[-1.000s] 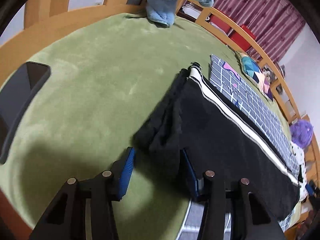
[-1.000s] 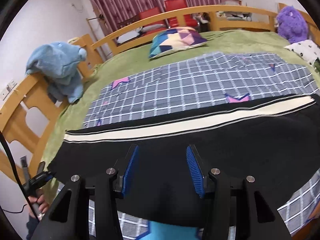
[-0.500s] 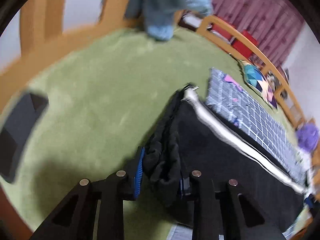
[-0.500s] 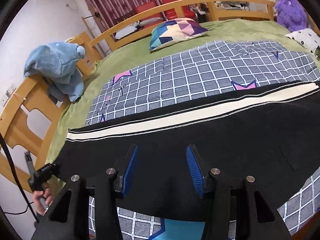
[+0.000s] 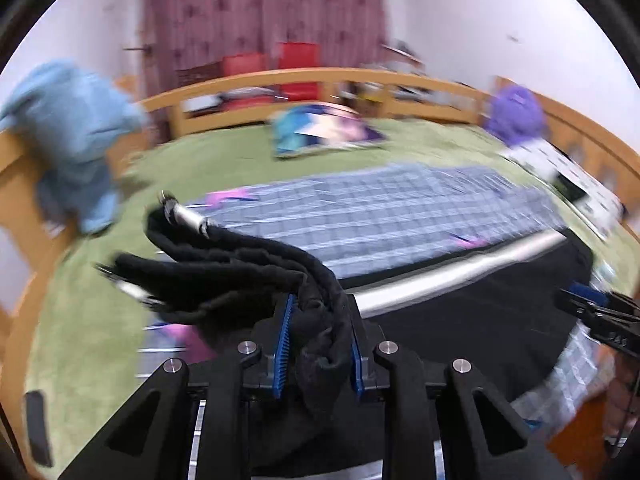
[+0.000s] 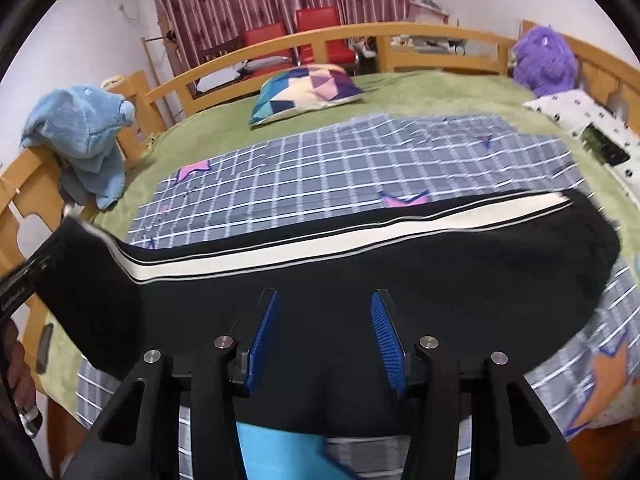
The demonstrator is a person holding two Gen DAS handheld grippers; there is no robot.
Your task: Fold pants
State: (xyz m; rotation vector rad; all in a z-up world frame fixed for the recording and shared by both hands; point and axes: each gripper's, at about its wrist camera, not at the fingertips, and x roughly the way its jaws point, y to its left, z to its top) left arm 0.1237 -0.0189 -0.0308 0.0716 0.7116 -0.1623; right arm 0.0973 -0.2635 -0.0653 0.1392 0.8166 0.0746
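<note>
Black pants (image 6: 360, 280) with a white side stripe (image 6: 340, 240) lie lengthwise across the checked blanket (image 6: 320, 168). My left gripper (image 5: 318, 340) is shut on one bunched end of the pants (image 5: 240, 264) and holds it lifted off the bed. That raised end shows at the left of the right wrist view (image 6: 80, 264). My right gripper (image 6: 322, 332) is open and empty, its blue pads hovering over the middle of the pants. It also shows at the right edge of the left wrist view (image 5: 600, 312).
A green cover (image 6: 420, 88) spans the bed inside a wooden rail (image 6: 360, 36). A patterned pillow (image 6: 308, 88), a purple plush (image 6: 544, 60) and a blue plush (image 6: 80, 132) sit around the edges. A dark phone (image 5: 38, 420) lies at the left.
My left gripper closed on the end of the pants, lifted it off the green cover and swung to face along the bed. My right gripper stayed open over the pants.
</note>
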